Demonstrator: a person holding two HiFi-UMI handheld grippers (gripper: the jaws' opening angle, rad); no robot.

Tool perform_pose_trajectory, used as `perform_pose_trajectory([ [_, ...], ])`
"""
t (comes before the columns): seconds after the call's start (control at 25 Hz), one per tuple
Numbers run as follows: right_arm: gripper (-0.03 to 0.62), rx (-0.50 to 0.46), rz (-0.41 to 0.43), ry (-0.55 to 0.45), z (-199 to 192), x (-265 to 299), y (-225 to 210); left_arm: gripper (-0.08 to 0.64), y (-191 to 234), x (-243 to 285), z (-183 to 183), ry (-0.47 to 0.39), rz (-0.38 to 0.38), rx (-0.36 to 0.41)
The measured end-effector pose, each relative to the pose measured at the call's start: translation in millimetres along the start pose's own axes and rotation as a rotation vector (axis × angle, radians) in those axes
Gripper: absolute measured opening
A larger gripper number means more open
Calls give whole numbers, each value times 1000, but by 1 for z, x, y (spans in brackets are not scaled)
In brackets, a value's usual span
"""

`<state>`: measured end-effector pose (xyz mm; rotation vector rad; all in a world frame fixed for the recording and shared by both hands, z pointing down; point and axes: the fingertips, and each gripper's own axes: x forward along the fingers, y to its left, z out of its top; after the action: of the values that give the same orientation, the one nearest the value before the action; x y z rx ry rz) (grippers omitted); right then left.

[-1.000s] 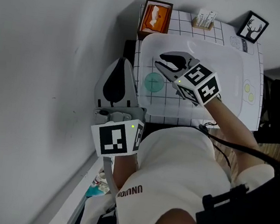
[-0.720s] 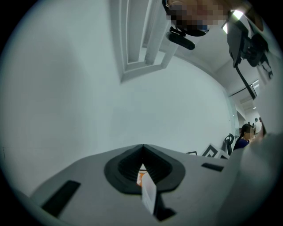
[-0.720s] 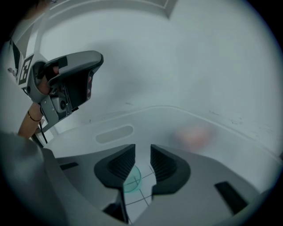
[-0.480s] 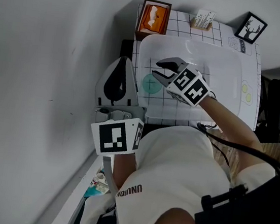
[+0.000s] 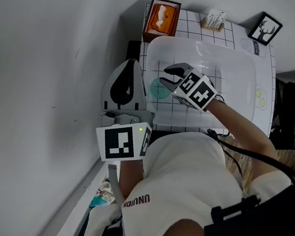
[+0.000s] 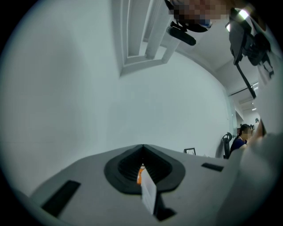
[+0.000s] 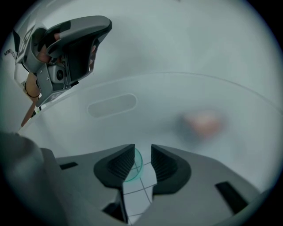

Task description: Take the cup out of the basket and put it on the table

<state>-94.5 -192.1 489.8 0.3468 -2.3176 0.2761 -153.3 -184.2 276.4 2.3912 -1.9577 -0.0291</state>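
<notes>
the teal cup [image 5: 161,88] sits on the floor of the pale, see-through basket [image 5: 241,62], near its left wall, a little above the middle of the head view; the right tongs [image 5: 165,75] reach down into the basket just beside it, and in the right gripper view the cup's rim [image 7: 132,165] shows in the gap, against the left-hand jaw; these jaws are apart and opening, not pressing on the cup; the basket stands on a surface [image 5: 239,32] covered with a black-lined grid; the left tongs [image 5: 128,66] hang outside the basket, left of it, jaws drawn together with nothing held; at the top of the head view an orange box [image 5: 162,17], a small card stand [image 5: 215,19] and a black framed deer picture [image 5: 265,29] line the surface's far edge.
</notes>
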Motion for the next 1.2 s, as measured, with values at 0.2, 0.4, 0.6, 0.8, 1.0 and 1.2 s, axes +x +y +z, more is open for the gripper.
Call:
perform_pose_trajectory([
  [0.2,117,-7,11,35,-10,11,1,12,3,2,-4,0,-1,1],
  [0.4,117,-3,18,62,-15,18,1,12,7,2,-5,-3,3,-3],
  [0.6,117,14,32,80,-20,23,2,12,9,3,-7,-1,1,-7],
  [0.8,117,21,35,100,-26,26,4,12,9,3,-7,-2,0,-8],
  [1.0,117,32,30,116,-32,30,3,12,10,2,-8,4,3,-9],
  [1.2,116,50,29,120,-35,32,2,12,10,1,-7,3,6,-9],
])
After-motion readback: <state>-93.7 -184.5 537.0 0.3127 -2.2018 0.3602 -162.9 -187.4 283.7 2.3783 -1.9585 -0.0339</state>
